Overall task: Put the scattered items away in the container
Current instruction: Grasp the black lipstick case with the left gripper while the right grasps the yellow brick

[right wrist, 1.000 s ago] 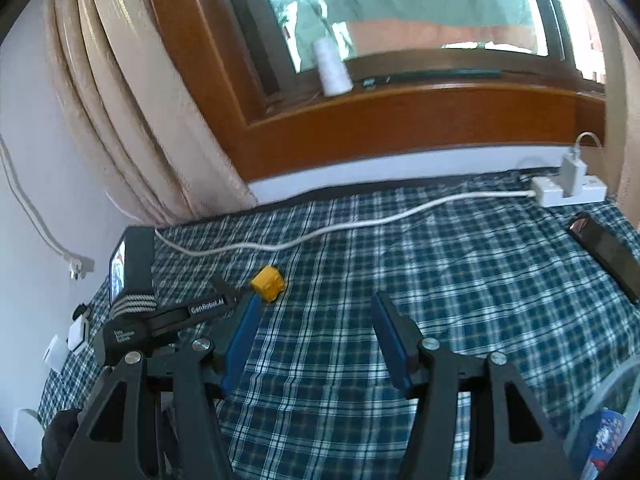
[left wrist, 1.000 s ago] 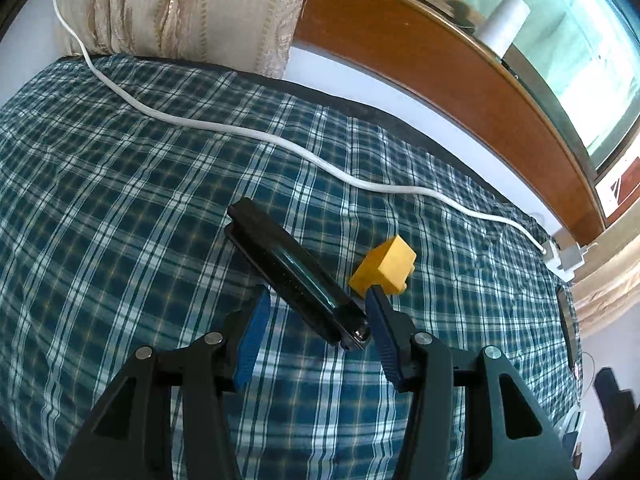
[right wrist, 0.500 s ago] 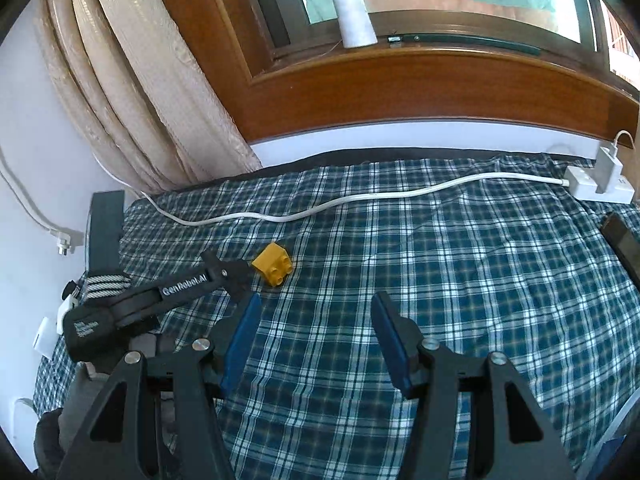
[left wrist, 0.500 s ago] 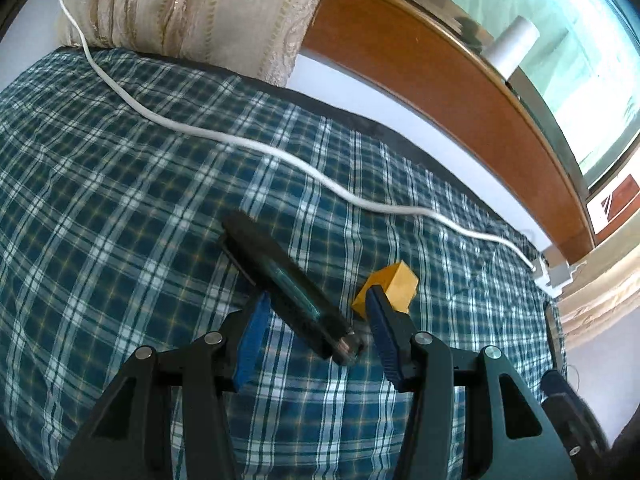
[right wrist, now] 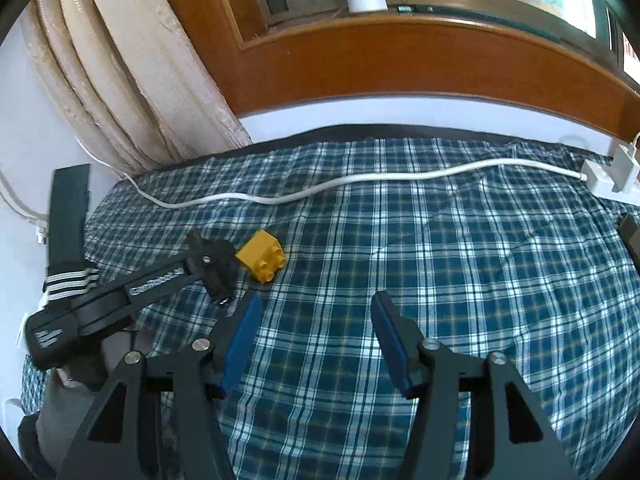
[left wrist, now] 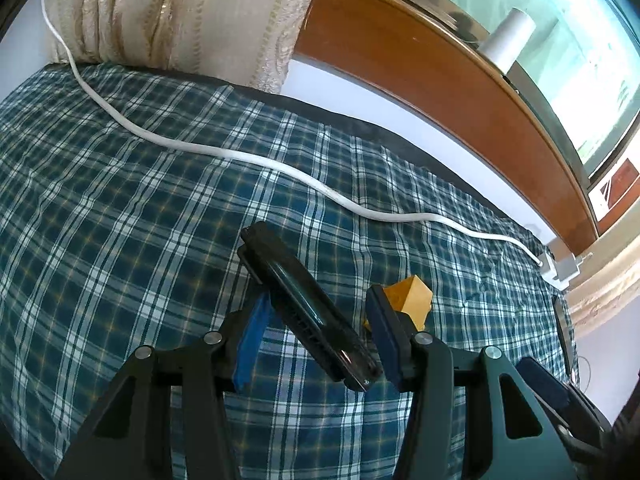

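1. Here, on the left, the left gripper (left wrist: 318,300) hangs over a bed (left wrist: 120,220) covered in a blue-green checked blanket. Its jaws are closed on a long black bar-shaped object (left wrist: 296,288), which lies slantwise between the blue pads, one end far and left, the other near and right.
2. Just right of that gripper, a yellow toy block (right wrist: 262,256) rests on the blanket, studs facing the near side. It touches nothing and is not yet picked up.
3. Further right, the right gripper (right wrist: 316,308) points down at bare blanket. Its jaws stand open and hold nothing. The block lies to its far left.
4. Along the far side, a white cable (right wrist: 360,178) runs across the bed to a white power strip (right wrist: 600,172) at the right edge.
5. No container shows in either view, so how far the tidying has come is hard to judge.
6. To do the next part well, I judge the right gripper should swing left and square its jaws on the block's flat sides, not its studs. It should keep clear of the left gripper, which is very near the block.
7. The slanted bar looks liable to pivot in its hold, so carry it slowly.
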Available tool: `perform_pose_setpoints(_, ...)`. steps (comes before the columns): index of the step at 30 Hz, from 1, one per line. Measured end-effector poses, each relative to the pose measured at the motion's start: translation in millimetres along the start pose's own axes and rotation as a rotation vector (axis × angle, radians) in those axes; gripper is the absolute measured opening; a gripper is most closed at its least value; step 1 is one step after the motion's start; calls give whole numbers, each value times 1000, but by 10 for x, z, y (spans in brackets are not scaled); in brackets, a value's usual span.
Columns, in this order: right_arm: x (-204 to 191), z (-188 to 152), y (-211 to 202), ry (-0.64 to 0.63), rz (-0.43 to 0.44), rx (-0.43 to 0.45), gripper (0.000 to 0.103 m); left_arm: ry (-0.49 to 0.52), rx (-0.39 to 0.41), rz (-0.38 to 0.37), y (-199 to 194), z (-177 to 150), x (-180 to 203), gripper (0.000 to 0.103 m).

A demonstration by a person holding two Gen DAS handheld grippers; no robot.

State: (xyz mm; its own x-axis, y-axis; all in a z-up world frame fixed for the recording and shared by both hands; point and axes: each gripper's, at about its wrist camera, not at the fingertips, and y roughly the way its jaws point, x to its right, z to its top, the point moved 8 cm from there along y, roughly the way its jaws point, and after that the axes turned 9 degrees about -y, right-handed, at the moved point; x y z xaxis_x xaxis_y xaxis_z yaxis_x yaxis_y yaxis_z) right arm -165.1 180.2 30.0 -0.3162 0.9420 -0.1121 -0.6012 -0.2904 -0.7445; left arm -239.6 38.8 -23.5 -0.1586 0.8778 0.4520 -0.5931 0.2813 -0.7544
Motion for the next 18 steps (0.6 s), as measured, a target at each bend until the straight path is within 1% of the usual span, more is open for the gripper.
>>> perform_pose_setpoints(3, 39, -20, 31, 5, -7, -10, 62, 3, -3, 7, -2, -37, 21, 53)
perform_pose_setpoints(6, 50, -28, 70, 0, -9, -20, 62, -41, -19, -18, -18, -30, 10, 54)
perform_pose_setpoints(7, 43, -16, 114, -3, -10, -22, 62, -55, -22, -30, -4, -19, 3, 56)
perform_pose_setpoints(8, 40, -10, 141, -6, -11, -24, 62, -69, -24, -50, -1, -9, 2, 61)
perform_pose_setpoints(9, 39, -10, 156, -9, -12, -26, 62, -83, -26, -69, 1, -1, 5, 63)
perform_pose_setpoints(11, 35, -6, 174, -12, -12, -28, 62, -92, -24, -74, 3, 1, 13, 64)
perform_pose_setpoints(18, -41, 4, 271, -22, -2, -36, 62, 7, 7, -21, 24, -24, 105, 64)
